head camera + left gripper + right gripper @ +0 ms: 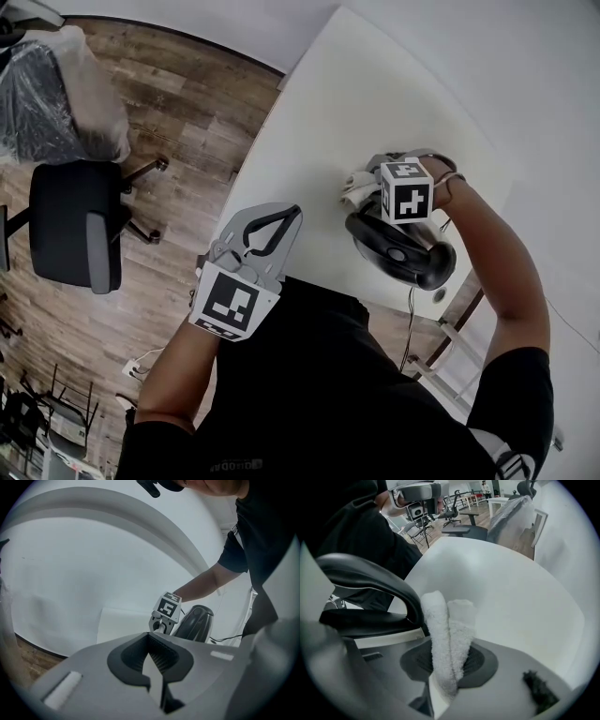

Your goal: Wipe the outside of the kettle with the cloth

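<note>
**Unbraced kettle near the desk edge, cloth held by a thin fold**

Nearest the person, the left hand-held gripper (pixel 151 641) hangs well short of the kettle (pixel 398 248). Its jaws are closed on each other with nothing between them, so nothing braces the kettle on that side.

The kettle is black with a looped handle. It stands on the white desk (pixel 356 94), close to the edge on the person's side. A thin cord (pixel 410 319) drops off that edge just beside the kettle.

At the kettle's far side, the right hand-held gripper (pixel 450 663) is clamped on the white cloth (pixel 447 630). 2 folded lobes stick out past the jaws, just beside the kettle's handle. Whether they touch it cannot be told.

The likeliest trouble is a push. A wiping stroke from the far side presses the kettle toward the near edge, and with no second hold it may slide or tip off. Dragging the cloth low around the kettle could also catch the cord and tug the kettle with it. The cloth looks pinched along a narrow fold only, so a firm rub against the kettle's wall might pull it out of the jaws. Then bare jaw would scrape the kettle.

Well beyond the kettle, a chair (pixel 75 234) on the wooden floor plays no part.
</note>
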A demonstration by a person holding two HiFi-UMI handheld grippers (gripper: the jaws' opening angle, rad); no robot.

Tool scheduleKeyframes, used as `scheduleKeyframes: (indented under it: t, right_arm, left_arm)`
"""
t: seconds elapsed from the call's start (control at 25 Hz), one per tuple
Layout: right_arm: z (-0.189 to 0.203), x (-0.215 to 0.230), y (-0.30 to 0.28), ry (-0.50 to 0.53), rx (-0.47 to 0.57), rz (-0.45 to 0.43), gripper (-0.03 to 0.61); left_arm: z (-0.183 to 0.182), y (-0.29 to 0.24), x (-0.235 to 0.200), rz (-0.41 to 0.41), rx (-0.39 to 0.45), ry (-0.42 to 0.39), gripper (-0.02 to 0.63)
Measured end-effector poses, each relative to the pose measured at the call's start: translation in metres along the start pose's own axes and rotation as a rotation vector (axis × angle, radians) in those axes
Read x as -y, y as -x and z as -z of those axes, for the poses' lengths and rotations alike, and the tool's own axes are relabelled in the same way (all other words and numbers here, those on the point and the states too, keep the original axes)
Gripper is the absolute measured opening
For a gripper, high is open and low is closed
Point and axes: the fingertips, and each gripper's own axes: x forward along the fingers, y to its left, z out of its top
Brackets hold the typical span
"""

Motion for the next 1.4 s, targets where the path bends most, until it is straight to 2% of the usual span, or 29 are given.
scheduleKeyframes:
  t: [0.12, 0.2, 0.44, 0.68, 0.84, 1.0, 1.08, 1.16, 1.28, 1.4]
  right_arm:
    - [0.004, 0.003, 0.012, -0.024, -0.015, 0.034, 0.098]
    - [0.008, 0.006, 0.026, -0.078, 0.006, 0.074, 0.098]
    - [0.038, 0.006, 0.082, -0.340, 0.108, 0.264, 0.098]
    - [0.093, -0.025, 0.131, -0.742, 0.313, 0.479, 0.098]
    - [0.132, -0.071, 0.166, -1.021, 0.458, 0.700, 0.098]
    - [0.158, -0.140, 0.200, -1.305, 0.622, 1.000, 0.098]
    - [0.160, -0.179, 0.205, -1.452, 0.758, 1.085, 0.098]
    - [0.155, -0.208, 0.207, -1.559, 0.925, 1.128, 0.098]
    - [0.147, -0.238, 0.214, -1.602, 1.096, 1.176, 0.098]
    - [0.137, -0.254, 0.213, -1.570, 1.152, 1.192, 0.098]
  left_arm:
    - [-0.005, 0.002, 0.003, 0.034, 0.006, -0.043, 0.006]
    - [-0.008, 0.004, 0.005, 0.054, 0.006, -0.062, 0.006]
    - [-0.020, 0.009, 0.009, 0.124, -0.004, -0.117, 0.006]
    - [-0.053, 0.002, 0.021, 0.202, 0.015, -0.216, 0.006]
    - [-0.069, -0.004, 0.029, 0.245, 0.029, -0.241, 0.006]
    - [-0.092, -0.013, 0.020, 0.188, 0.057, -0.143, 0.006]
    - [-0.097, -0.012, 0.025, 0.153, 0.064, -0.133, 0.006]
    - [-0.103, -0.011, 0.031, 0.128, 0.071, -0.163, 0.006]
    - [-0.115, -0.008, 0.050, 0.119, 0.089, -0.180, 0.006]
    - [-0.115, -0.006, 0.073, 0.123, 0.082, -0.177, 0.006]
